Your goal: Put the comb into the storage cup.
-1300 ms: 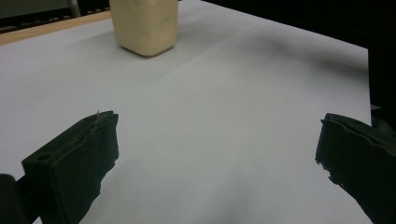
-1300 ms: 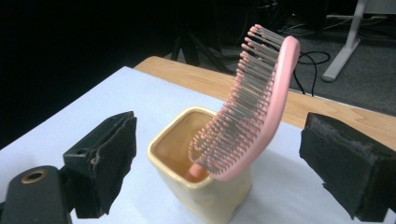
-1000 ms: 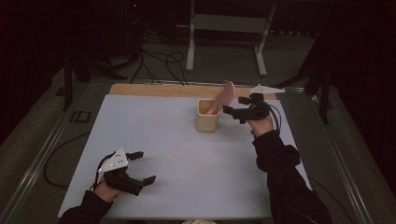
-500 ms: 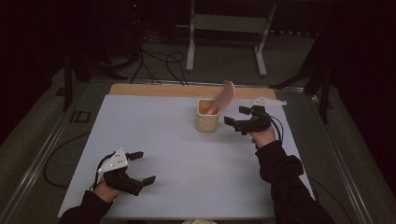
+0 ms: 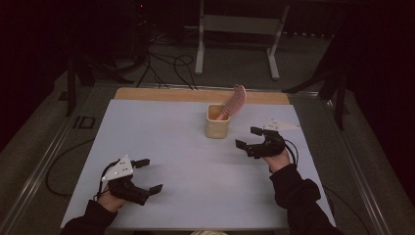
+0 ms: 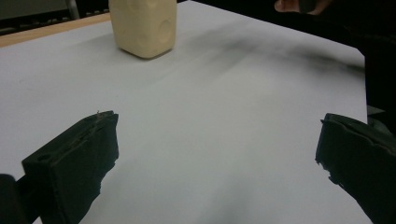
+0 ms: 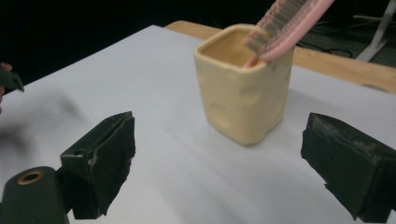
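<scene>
A cream square cup stands upright at the far middle of the white table. A pink hairbrush leans out of it toward the right, bristle head up. In the right gripper view the cup and brush sit just beyond the wide-apart jaws. My right gripper is open and empty, a short way to the right of the cup and nearer the person. My left gripper rests open and empty near the front left edge, and its view has the cup far ahead.
A wooden strip runs along the table's far edge. Beyond it are cables on the floor and a metal stand. Metal rails flank the table. The person's dark sleeve lies at the front right.
My right gripper has let go of the brush, left standing in the cup, and drawn back toward the person and down. The left gripper has not moved.
</scene>
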A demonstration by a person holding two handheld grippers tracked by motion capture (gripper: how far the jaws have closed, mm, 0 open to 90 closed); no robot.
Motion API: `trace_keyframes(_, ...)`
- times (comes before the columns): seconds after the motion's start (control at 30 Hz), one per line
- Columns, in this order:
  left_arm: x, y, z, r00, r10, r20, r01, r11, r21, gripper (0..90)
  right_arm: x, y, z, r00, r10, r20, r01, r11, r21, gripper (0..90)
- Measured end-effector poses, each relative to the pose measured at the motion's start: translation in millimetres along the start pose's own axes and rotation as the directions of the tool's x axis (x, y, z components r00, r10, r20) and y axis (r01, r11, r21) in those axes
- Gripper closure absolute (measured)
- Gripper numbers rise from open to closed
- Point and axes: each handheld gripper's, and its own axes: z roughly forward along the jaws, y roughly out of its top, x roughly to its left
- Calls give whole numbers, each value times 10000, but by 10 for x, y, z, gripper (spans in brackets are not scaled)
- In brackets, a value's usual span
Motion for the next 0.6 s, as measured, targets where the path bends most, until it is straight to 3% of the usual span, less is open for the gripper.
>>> trace_keyframes(0.6, -1, 1, -3, 10000, -7, 4, 7, 10000, 8, 0, 139, -476, -134, 9999, -100, -134, 102, 9999, 136, 97)
